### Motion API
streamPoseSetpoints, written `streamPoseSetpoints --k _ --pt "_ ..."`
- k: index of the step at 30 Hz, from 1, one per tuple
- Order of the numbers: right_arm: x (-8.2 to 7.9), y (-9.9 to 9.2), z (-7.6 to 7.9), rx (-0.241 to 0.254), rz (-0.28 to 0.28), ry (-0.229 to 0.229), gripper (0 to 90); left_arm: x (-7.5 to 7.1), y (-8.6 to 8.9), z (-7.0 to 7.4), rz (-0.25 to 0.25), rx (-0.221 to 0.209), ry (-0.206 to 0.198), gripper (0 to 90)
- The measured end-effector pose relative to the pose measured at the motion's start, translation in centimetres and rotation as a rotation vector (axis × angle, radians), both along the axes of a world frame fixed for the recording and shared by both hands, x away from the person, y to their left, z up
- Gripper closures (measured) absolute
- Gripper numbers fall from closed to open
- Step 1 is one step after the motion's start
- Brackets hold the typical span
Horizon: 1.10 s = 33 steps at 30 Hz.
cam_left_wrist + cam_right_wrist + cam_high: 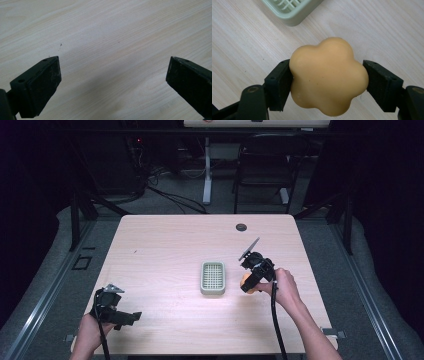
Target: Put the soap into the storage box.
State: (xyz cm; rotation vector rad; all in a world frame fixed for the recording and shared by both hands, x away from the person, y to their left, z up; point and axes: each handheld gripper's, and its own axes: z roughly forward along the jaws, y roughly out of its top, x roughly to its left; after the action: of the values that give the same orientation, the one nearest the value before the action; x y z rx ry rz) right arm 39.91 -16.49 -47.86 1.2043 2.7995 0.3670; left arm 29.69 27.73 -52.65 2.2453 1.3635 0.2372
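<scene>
Left claw (113, 82) agape, table (112, 32) (bare wood)

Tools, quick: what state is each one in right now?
Left tool: open, holding nothing, over bare table.
Right tool: closed on the orange flower-shaped soap.

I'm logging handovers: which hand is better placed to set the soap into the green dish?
Right. The right gripper already clamps the orange soap just beside the green dish; the left gripper is open, empty, near the table's front-left corner.
</scene>
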Motion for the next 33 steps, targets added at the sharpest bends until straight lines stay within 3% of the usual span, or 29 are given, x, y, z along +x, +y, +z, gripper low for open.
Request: streamPoseSetpoints --k 33 --pt "2.2 3.6 1.5 0.027 0.053 -0.033 26.4 0.1 -0.2 0.0 -0.015 -0.003 -0.001 0.2"
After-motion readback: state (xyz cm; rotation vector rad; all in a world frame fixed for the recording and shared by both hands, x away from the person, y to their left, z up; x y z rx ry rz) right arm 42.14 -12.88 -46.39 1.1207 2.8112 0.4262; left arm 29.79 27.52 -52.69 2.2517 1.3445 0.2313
